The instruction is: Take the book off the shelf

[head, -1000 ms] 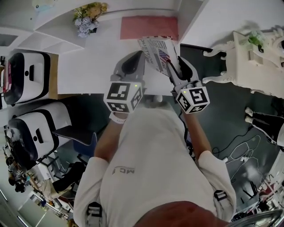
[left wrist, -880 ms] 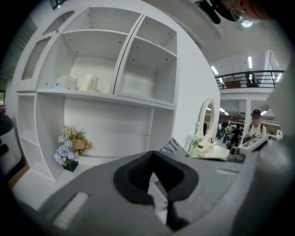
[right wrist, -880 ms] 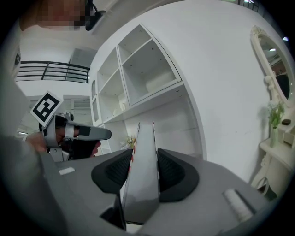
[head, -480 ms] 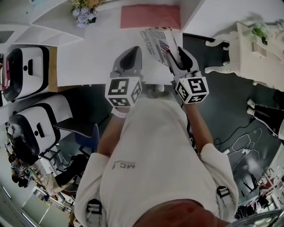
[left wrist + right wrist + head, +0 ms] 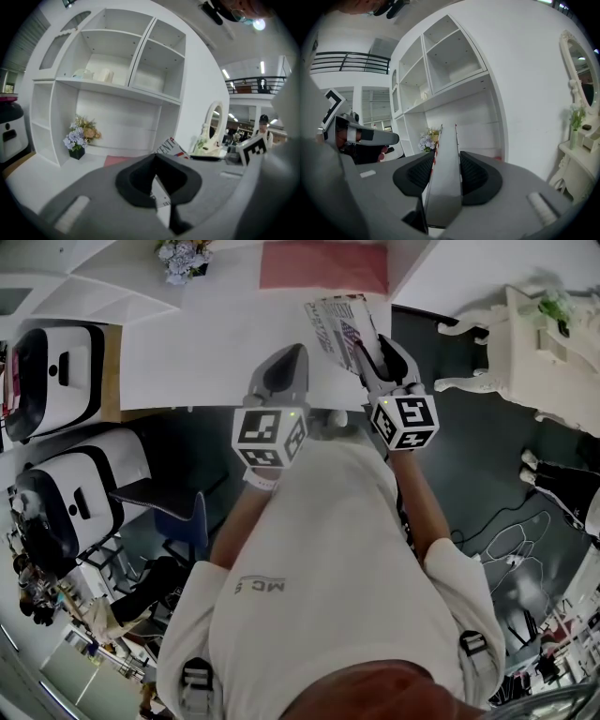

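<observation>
- Grip lies with the right gripper point(image 5: 447, 157): its pads pinch the book point(image 5: 336, 326) at the near edge, seen edge-on between them.
- Left gripper point(image 5: 157, 159) hangs just beside it, jaws pressed together on nothing, with the book's printed cover showing past their tips.
- The book stands tilted over the white counter point(image 5: 187, 352), clear of the shelving, so I judge it is off the shelf and only needs bringing away or setting down.
- To do that well, keep the pinch firm, since a one-edge hold lets the free end swing or the pages fan. Lower it slowly, and bring the left gripper to the far side if it sags.
- Farther off are a pink mat point(image 5: 323, 263), a small pot of flowers point(image 5: 77, 138) and the white shelf unit point(image 5: 122, 89).
</observation>
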A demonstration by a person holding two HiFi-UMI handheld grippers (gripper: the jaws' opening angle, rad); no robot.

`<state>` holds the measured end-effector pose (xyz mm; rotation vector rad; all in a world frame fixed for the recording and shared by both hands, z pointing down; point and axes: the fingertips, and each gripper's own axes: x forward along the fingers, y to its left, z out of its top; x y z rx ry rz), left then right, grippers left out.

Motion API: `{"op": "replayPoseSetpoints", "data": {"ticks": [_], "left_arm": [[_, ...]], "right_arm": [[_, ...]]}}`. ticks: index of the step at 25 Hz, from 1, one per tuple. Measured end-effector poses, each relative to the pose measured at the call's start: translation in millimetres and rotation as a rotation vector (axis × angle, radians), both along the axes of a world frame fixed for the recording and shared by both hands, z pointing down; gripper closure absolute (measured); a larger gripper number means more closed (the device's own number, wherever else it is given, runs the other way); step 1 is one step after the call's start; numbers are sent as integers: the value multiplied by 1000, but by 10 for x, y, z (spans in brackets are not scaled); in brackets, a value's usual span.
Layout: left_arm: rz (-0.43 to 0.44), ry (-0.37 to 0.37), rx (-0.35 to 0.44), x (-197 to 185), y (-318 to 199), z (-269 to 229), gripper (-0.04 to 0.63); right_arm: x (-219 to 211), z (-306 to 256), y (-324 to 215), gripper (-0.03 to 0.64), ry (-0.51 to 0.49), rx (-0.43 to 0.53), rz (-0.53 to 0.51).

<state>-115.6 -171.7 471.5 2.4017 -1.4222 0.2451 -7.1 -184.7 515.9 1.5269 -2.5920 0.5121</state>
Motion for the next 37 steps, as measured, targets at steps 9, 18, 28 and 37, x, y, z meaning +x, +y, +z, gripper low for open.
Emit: {"op": "replayPoseSetpoints", "data": {"ticks": [9, 18, 28, 37], "left_arm": [[0, 1, -9, -16, 11, 34, 594], [20, -2, -19, 88, 25, 86, 594], [29, -11, -33, 80, 56, 115, 594], [24, -4, -37, 74, 19, 149, 594]], "right_arm": [[6, 85, -16, 448, 2, -24, 11], [34, 173, -37, 448, 40, -33, 21], [17, 155, -48, 448, 34, -34, 21], [-5, 224, -69, 448, 34, -43, 12]]}}
